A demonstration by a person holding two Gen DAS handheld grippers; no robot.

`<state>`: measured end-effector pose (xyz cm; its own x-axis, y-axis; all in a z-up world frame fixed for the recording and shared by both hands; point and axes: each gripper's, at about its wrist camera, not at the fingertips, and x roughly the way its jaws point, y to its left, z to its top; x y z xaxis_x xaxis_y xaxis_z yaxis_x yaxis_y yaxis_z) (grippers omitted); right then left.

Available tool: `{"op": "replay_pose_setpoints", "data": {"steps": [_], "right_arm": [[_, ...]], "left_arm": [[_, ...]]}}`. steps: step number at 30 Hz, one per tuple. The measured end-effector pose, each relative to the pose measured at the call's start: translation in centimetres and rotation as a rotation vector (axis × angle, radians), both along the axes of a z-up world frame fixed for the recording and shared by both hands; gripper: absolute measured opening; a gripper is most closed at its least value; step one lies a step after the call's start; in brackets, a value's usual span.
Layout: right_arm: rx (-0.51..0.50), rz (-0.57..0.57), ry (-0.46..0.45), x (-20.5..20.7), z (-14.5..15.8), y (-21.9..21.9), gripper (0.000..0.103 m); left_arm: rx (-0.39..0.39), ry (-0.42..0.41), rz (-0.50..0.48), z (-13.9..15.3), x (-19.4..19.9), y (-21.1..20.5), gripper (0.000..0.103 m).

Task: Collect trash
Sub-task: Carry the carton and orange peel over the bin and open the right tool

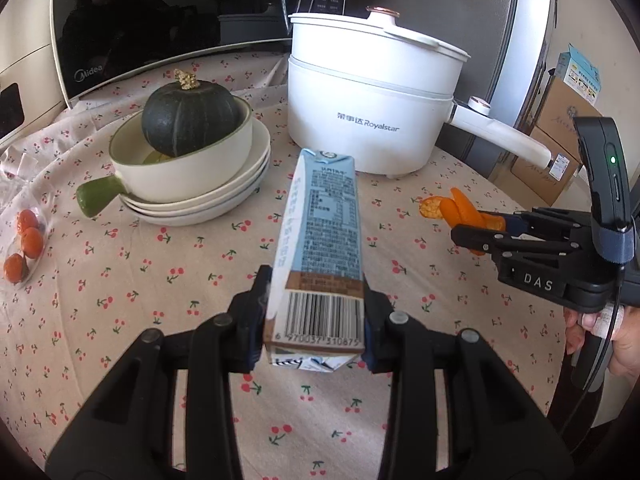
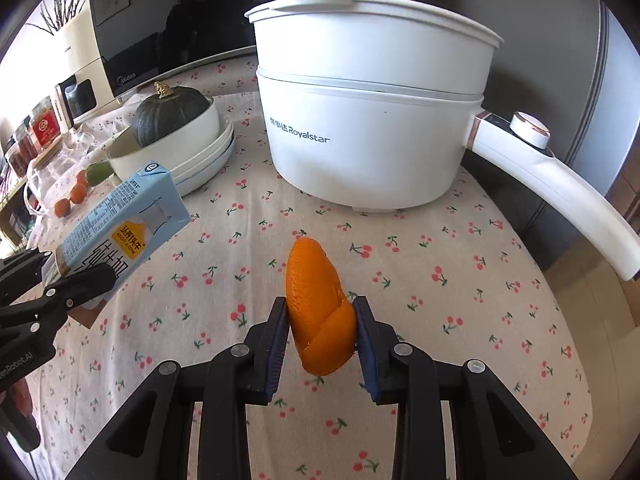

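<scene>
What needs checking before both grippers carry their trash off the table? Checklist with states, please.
1. Left gripper shut on milk carton: ok.
2. Right gripper shut on orange peel: ok.
3. Carton lifted off the tablecloth: ok.
4. Peel clear of electric pot: ok.
5. Trash bin location: cannot tell, none in view.
6. More peel left on the table: cannot tell.
</scene>
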<state>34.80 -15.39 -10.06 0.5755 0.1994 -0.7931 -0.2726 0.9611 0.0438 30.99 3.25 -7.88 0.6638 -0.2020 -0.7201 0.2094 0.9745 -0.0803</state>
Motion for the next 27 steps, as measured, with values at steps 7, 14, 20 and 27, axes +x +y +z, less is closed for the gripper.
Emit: {"op": "replay_pose_setpoints", "data": {"steps": [7,14,20,27], "right_arm": [[0.002,0.002,-0.018,-5.2,2.6,-1.8,0.032],[-0.003,0.02,-0.042,-10.3,5.2,-3.2,0.032],[0.004,0.031,-0.06,-14.7,7.0,-4.2,0.032],[0.002,0.029,-0.046,-19.6,7.9,-5.7,0.032]], "left_arm": [[-0.016,-0.028,-0.02,2.9,-4.9,-1.3,0.039],[-0.033,-0.031,-0.037,4.7,-9.6,-2.5,0.039],[-0.062,-0.017,-0.047,5.3,-13.3,-3.2,0.039],[-0.078,-0.002,-0.07,5.2,-17.4,-4.3,0.039]]}}
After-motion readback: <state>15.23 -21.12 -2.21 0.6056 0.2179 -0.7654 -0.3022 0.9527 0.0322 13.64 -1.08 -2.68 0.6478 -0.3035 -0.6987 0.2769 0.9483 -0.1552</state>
